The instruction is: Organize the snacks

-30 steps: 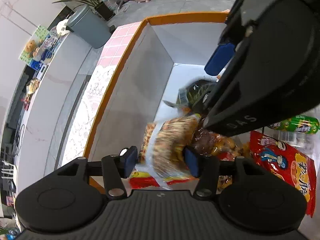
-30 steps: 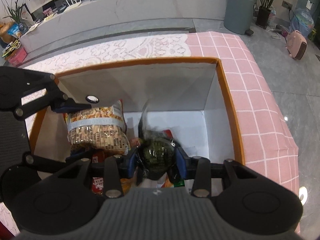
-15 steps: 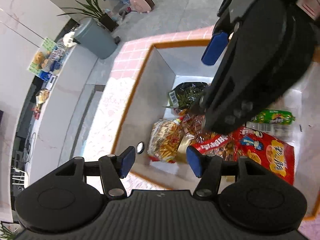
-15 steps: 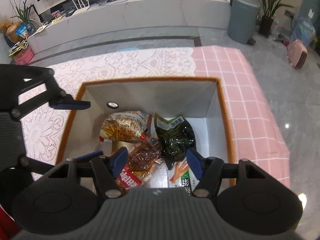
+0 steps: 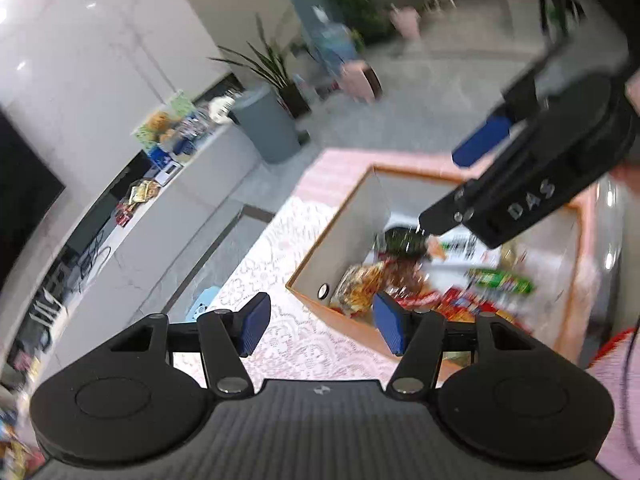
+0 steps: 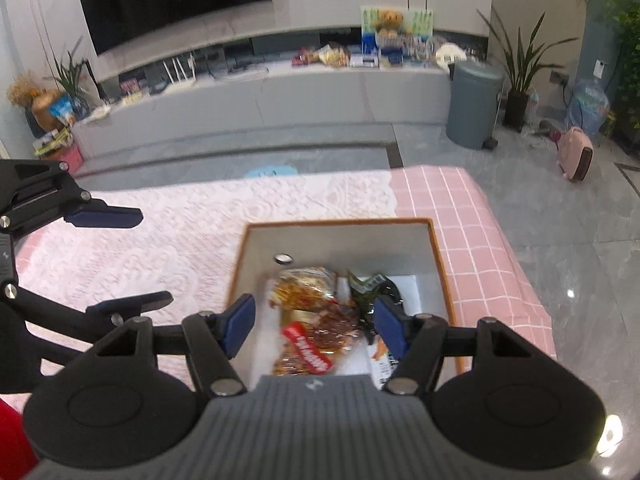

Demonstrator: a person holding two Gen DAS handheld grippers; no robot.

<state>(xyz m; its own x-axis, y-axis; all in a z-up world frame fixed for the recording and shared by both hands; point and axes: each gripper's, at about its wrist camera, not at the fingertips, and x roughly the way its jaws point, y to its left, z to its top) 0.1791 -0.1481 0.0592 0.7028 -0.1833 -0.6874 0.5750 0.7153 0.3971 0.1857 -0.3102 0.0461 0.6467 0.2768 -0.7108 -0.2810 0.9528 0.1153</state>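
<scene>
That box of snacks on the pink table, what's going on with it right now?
A person is sorting snacks with a hand-held tool in each hand. Both the left tool and the right tool are open, empty and above the box. A yellow bag, a dark green bag and other packets lie inside the box.

We see a table under a pink checked cloth (image 6: 472,220), with a white lace runner (image 6: 200,224) laid across it. Directly on it stands an orange-rimmed box (image 6: 438,256) with white inner walls, straddling lace and pink checks.
</scene>
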